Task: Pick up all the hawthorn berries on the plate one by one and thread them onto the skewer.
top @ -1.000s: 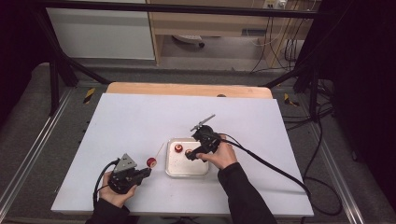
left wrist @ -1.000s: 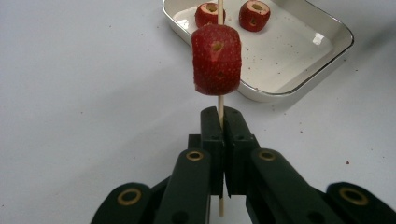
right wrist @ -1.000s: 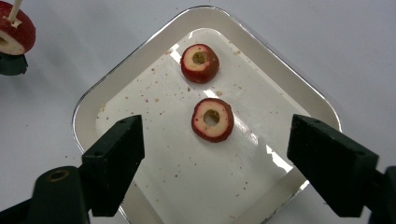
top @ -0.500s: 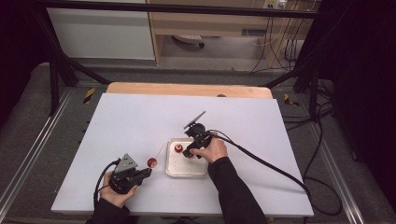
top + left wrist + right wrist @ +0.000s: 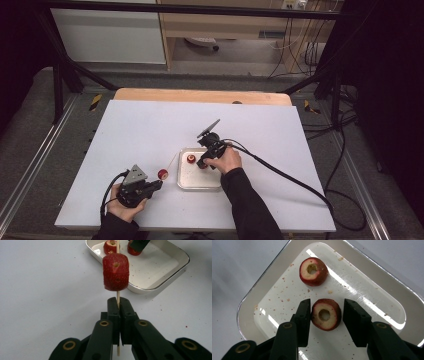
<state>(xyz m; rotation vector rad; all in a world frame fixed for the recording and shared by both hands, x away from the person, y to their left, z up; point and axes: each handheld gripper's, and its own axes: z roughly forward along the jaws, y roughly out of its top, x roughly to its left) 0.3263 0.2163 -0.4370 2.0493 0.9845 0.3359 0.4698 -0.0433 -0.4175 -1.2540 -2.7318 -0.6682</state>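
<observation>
My left gripper (image 5: 118, 302) is shut on a thin wooden skewer (image 5: 118, 293) that carries one red strawberry piece (image 5: 116, 272). In the high view this gripper (image 5: 159, 184) rests at the table's front left, with the skewered piece (image 5: 162, 174) just left of the tray. My right gripper (image 5: 327, 302) hangs over the white metal tray (image 5: 262, 282). Its jaws have just been closing around a cored strawberry slice (image 5: 326, 314). The left pad is at the slice's edge, and a gap remains at the right pad. A second cored slice (image 5: 313, 271) lies farther back in the tray.
The tray (image 5: 185, 185) sits at the middle front of the white tabletop (image 5: 150, 130), with crumbs scattered inside. A black cable (image 5: 280, 172) trails right from the right gripper. A wooden strip (image 5: 200, 96) borders the table's far edge.
The right gripper has moved left and down into the tray, and its jaws have narrowed around the strawberry slice. The left gripper and skewer have stayed still.
</observation>
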